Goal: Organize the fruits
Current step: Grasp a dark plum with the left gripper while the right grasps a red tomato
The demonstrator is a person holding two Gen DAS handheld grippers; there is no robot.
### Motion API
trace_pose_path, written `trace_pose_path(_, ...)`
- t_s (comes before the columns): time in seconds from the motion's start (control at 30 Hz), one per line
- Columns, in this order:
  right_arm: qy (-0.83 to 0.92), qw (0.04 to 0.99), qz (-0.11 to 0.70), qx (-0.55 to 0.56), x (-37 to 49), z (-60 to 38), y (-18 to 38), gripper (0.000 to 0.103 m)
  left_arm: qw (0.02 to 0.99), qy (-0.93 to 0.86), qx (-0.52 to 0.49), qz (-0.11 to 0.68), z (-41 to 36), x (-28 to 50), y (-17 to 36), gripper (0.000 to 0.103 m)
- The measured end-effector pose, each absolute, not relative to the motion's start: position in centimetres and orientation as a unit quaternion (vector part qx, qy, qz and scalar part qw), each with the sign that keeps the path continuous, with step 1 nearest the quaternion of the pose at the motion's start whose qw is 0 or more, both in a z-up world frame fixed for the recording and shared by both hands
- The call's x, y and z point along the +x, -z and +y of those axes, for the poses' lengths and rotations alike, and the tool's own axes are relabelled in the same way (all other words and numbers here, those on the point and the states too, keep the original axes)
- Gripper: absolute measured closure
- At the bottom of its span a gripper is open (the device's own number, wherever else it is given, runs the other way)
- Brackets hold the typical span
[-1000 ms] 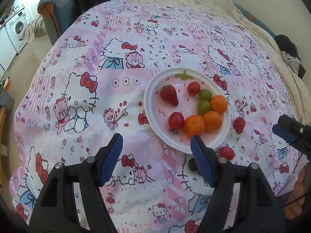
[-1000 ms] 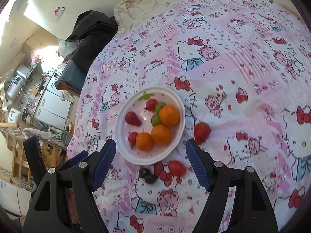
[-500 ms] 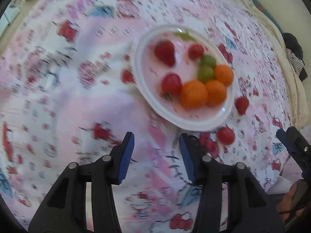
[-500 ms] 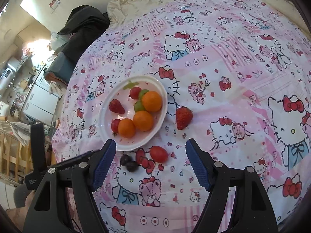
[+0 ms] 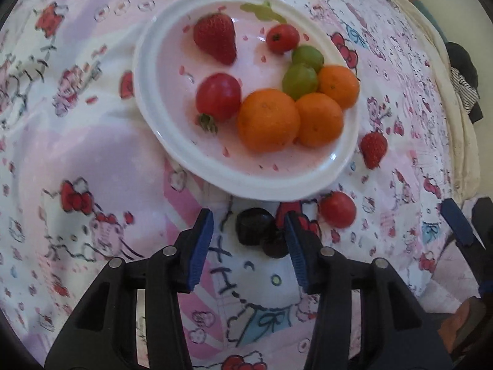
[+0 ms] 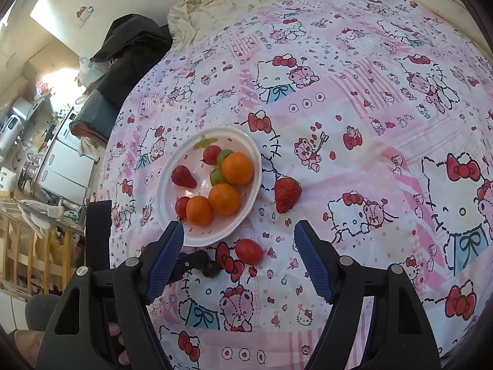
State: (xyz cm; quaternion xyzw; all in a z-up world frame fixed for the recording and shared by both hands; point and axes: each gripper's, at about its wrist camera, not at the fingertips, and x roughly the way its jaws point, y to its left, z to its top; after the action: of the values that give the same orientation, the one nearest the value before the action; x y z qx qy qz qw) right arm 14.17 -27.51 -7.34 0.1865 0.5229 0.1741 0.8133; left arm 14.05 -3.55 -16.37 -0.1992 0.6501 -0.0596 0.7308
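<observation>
Now left gripper [image 5: 248,237] has dropped at lower centre, jaws closing around dark grapes [image 5: 254,226] below plate [image 5: 148,61]; right gripper [image 6: 238,256] stays apart, empty.

**Colours and patterns on the bed**

The bedspread [image 6: 354,92] is printed in pink and white patches, with cartoon cats, red bows and teddy bears. A white plate [image 5: 148,92] with a pale pink centre is seen, flecked with small red marks. On it, three orange mandarins [image 5: 268,120], two green grapes [image 5: 300,81], a red strawberry [image 5: 215,37] and two red tomatoes [image 5: 218,97] are shown. Two dark purple grapes [image 5: 252,225] are seen between blue pads [image 5: 201,240] on the black left gripper [image 5: 249,243].
</observation>
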Motion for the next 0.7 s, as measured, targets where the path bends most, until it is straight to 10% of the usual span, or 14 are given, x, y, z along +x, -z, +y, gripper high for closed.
trace_pose_path(0.7,-0.155,0.791,0.567,0.168,15.7,-26.3,10.1,0.026,0.772,0.053,-0.179,0.607,-0.4,11.7,10.8,0.088)
